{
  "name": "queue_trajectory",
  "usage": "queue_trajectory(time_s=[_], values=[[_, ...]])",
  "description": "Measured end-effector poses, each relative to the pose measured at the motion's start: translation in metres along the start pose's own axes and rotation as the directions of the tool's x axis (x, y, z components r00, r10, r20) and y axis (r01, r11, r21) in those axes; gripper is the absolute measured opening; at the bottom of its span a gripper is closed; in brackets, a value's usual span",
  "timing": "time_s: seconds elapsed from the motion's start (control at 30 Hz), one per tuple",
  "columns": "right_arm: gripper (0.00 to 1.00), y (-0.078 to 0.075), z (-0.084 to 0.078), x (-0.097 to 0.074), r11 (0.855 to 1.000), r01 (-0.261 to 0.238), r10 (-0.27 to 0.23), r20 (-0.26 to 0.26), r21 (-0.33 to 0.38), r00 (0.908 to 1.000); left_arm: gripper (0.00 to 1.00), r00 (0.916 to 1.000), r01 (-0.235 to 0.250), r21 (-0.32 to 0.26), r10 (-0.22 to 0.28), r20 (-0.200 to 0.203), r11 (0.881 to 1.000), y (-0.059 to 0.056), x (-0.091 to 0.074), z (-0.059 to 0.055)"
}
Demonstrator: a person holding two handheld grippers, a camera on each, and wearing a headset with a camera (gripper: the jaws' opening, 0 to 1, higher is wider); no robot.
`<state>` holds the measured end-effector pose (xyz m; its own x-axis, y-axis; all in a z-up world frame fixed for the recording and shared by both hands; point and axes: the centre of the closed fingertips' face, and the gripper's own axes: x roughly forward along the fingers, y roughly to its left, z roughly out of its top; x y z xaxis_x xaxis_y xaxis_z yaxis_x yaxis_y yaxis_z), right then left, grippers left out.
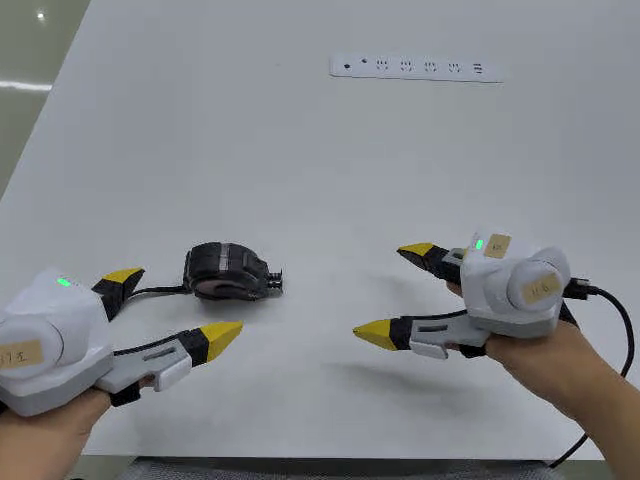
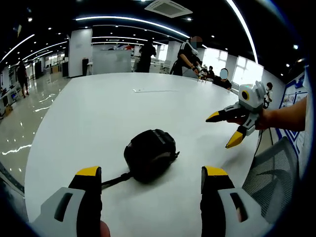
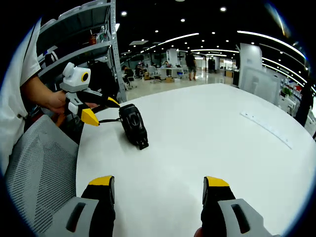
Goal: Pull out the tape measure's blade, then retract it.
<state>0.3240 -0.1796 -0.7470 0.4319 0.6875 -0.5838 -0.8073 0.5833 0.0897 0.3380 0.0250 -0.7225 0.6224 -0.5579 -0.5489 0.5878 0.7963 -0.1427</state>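
The tape measure (image 1: 228,272) lies near the left gripper (image 1: 185,300), jaws apart.

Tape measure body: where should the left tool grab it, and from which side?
Probably the black case of the tape measure across its broad middle, coming from the end with the strap, where the left tool sits open. That leaves the blade tip, which points at the open right tool, free to pull.

Desk (image 1: 300,150): white, smooth, matt, faint sheen. Tape measure (image 1: 225,271): black case, matt, rubbery look, ribbed. Left tongs (image 1: 175,304), right tongs (image 1: 392,291): smooth white plastic shells, black arms, yellow matt tips. Power strip (image 1: 415,67), 1 o'clock: white plastic. Floor (image 2: 19,133): glossy, reflective.
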Motion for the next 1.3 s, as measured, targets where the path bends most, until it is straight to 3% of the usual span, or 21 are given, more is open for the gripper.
queue_trajectory(time_s=[0.73,1.07,1.3], values=[[0.83,-0.01,-0.036,-0.069,0.993,0.103,-0.101,-0.037,0.054,0.9942,0.83,0.9986,0.049,0.054,-0.048,-0.02,0.997,0.0,-0.025,-0.013],[0.86,-0.013,-0.049,-0.088,0.989,0.128,-0.124,-0.055,0.076,0.9907,0.84,0.9975,0.063,0.054,-0.061,-0.035,0.997,0.0,-0.035,-0.018],[0.9,-0.011,-0.049,-0.095,0.987,0.133,-0.129,-0.048,0.09,0.9905,0.86,0.9961,0.079,0.068,-0.076,-0.044,0.995,0.0,-0.039,-0.02]])
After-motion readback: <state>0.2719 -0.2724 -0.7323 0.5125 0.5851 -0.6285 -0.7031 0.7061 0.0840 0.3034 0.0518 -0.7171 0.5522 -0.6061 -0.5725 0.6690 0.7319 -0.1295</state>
